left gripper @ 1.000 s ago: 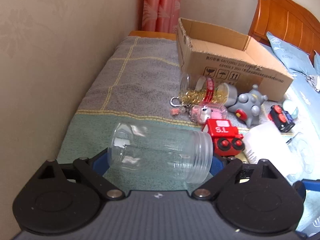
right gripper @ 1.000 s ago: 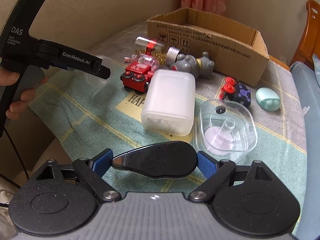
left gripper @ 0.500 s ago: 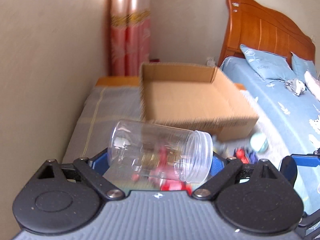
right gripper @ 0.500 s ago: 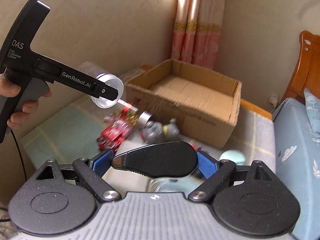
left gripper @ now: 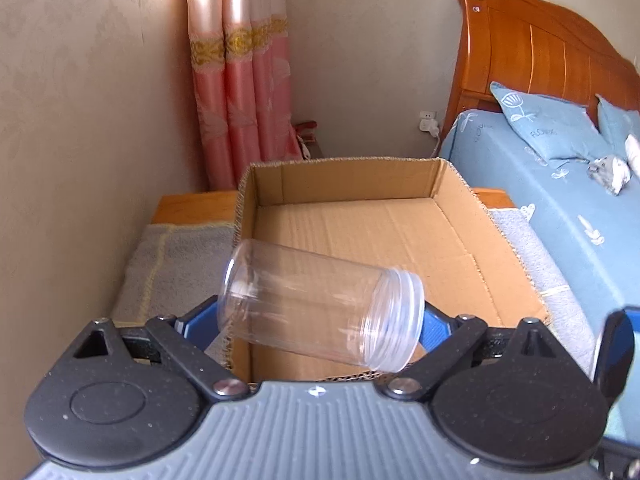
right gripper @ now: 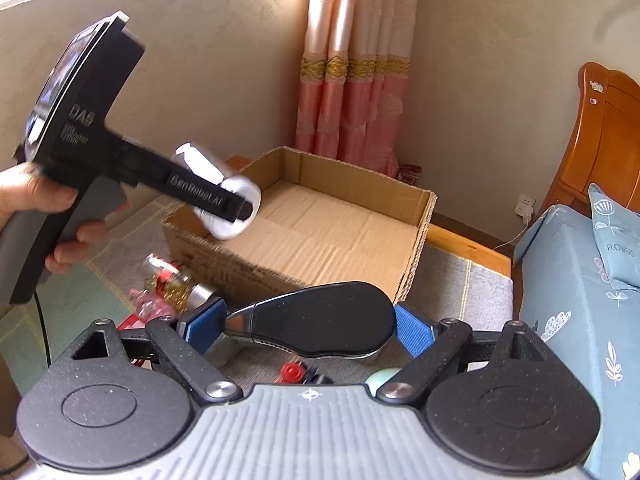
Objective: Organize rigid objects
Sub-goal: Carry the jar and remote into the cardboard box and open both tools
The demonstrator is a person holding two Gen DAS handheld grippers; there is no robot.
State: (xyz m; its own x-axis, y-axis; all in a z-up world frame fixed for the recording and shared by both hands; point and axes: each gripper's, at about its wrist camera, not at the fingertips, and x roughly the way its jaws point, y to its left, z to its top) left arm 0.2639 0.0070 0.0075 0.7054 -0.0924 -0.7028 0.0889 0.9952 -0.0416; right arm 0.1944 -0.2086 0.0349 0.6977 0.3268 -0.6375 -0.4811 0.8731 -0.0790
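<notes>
Jar, clear plastic and lidless, sits in the lower centre of your left wrist view, clamped across its body between the blue pads of your left gripper. Its long axis runs nearly sideways across the frame, tilted so the closed base is up toward the left and the threaded open mouth points down to the right. It hangs in the air over the near wall of the cardboard box, which fills the middle of the frame with its brown floor showing.

In the right wrist view your right gripper is closed on a black, teardrop-shaped object, lying sideways with its narrow metal end to the left. Above it, in the left half of the frame, your left hand grips the handle and the jar shows blurred at the tip, over the box's left corner.

Just in front of the box's near wall, lower left in that view, lie a small glass bottle with a red band and gold filling and a pink toy. A red knob and a mint-green piece peek out beneath the black object.
</notes>
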